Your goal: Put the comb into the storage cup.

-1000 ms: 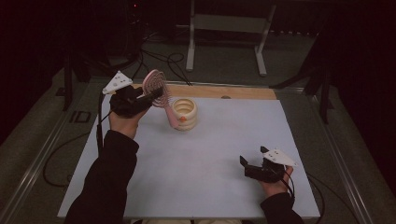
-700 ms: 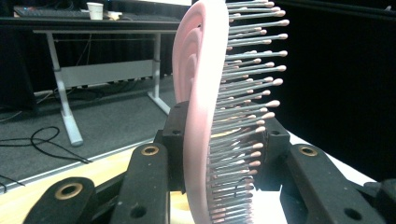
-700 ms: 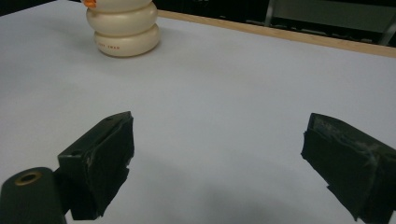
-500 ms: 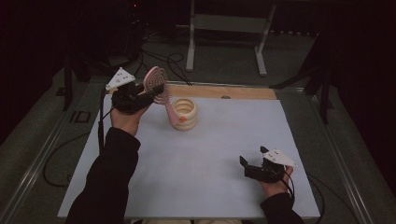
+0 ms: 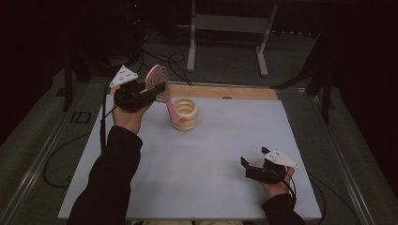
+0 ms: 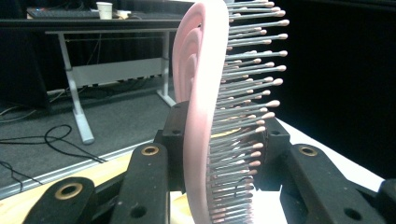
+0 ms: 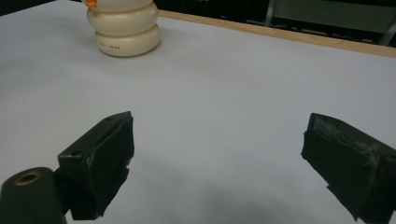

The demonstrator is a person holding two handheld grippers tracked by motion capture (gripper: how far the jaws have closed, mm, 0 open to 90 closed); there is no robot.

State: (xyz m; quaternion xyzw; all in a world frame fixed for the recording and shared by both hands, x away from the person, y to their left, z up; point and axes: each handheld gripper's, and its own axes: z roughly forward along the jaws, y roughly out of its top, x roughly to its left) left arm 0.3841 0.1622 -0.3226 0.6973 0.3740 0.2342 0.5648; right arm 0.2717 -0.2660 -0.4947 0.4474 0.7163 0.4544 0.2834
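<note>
Counter (image 5: pixel 202 164): a flat white sheet over a wooden top, the wood showing along the far edge.

Cream ribbed holder (image 5: pixel 185 114): a squat container of stacked rings with an open top, standing upright at the far left-centre of the counter. It looks rigid and stable; the right gripper view shows an orange mark near its rim.

Pink hairbrush (image 5: pixel 158 83): held above the counter at the far left, head raised, handle slanting down toward the holder's mouth; whether the handle tip touches the rim cannot be told. Judged light, with a stiff plastic body, smooth and somewhat slippery on the back. The pin bristles (image 6: pixel 247 107) are thin and flexible and give poor purchase. The solid head edge or the handle is the sound place to grip.

Left hand-held gripper (image 5: pixel 141 96): pinching the hairbrush head, one jaw on the smooth back and the other against the bristle face. That bristle side may yield, so the brush could pivot in the grip.

Right hand-held gripper (image 5: pixel 256 168): resting low at the near right of the counter, well apart from the holder, jaws spread with nothing between them.
</note>
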